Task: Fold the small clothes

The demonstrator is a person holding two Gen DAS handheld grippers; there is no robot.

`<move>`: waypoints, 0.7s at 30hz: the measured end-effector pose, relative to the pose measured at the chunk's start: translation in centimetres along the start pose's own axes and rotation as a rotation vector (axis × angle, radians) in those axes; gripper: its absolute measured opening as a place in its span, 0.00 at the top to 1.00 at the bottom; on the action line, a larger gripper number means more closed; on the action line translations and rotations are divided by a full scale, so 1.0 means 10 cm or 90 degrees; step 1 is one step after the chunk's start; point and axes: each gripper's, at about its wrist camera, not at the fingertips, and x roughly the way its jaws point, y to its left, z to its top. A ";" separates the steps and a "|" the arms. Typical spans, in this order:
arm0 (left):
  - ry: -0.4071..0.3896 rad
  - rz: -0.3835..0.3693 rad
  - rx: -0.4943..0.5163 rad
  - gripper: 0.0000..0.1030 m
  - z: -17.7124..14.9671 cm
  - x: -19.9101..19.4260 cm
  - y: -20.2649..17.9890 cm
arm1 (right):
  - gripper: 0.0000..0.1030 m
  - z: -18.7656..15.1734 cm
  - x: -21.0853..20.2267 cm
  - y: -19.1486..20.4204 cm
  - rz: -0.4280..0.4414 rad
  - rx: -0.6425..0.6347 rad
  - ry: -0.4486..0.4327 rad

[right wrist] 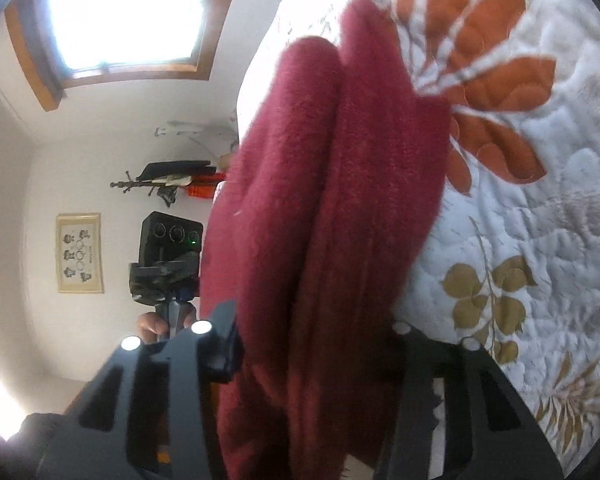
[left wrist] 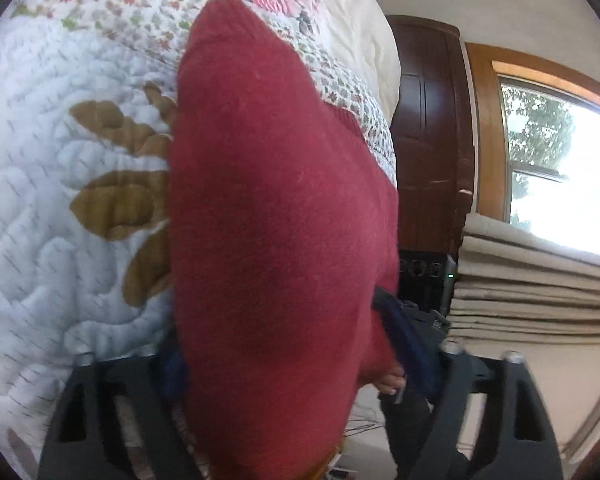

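Left gripper (left wrist: pixel 284 380): nearest the lens in the left wrist view, black fingers at 7 and 5 o'clock, closed down on an edge of the red knit garment (left wrist: pixel 276 216); cloth fills the gap, so pinched tight rather than resting loose.

Right gripper (right wrist: pixel 312 360): black fingers at 7 and 5 o'clock in the right wrist view, clamped on the garment's other end, where two thick layers bunch together between them.

Red knit garment: lifted clear of the bed, stretched from the grippers toward 12 o'clock in both views; doubled over in the right wrist view, with a crease running up the middle. Probably held at two points to keep the fold aligned while carried or lowered.

Quilted bedspread (left wrist: pixel 48 208): white with leaf and flower print, behind and below the garment; at 9 o'clock in the left wrist view, at 3 o'clock in the right. Likely the surface for laying the fold flat.

Hand (right wrist: pixel 156 326): at 8 o'clock in the right wrist view, wrapped around the handle of the opposite gripper, showing both tools facing each other across the cloth.

Window (left wrist: pixel 560 160): at 3 o'clock in the left wrist view, bright, beside a dark wooden door (left wrist: pixel 428 132).

Step judged: mid-fold, garment halved but not yet set down.

Risk judged: fuzzy knit may slip or sag unevenly if one grip loosens early.
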 end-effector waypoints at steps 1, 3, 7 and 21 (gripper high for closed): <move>0.002 -0.006 0.006 0.32 -0.01 -0.04 -0.03 | 0.60 -0.01 -0.03 0.10 -0.003 -0.006 -0.009; 0.004 -0.011 0.018 0.34 -0.04 -0.13 -0.06 | 0.61 -0.04 -0.05 0.32 0.002 -0.028 -0.025; -0.016 -0.009 0.076 0.34 -0.15 -0.39 -0.35 | 0.61 -0.16 0.03 0.85 0.004 -0.081 -0.042; -0.078 0.093 -0.022 0.25 -1.55 -1.52 1.09 | 0.42 -1.18 1.21 0.75 -0.068 -0.036 0.025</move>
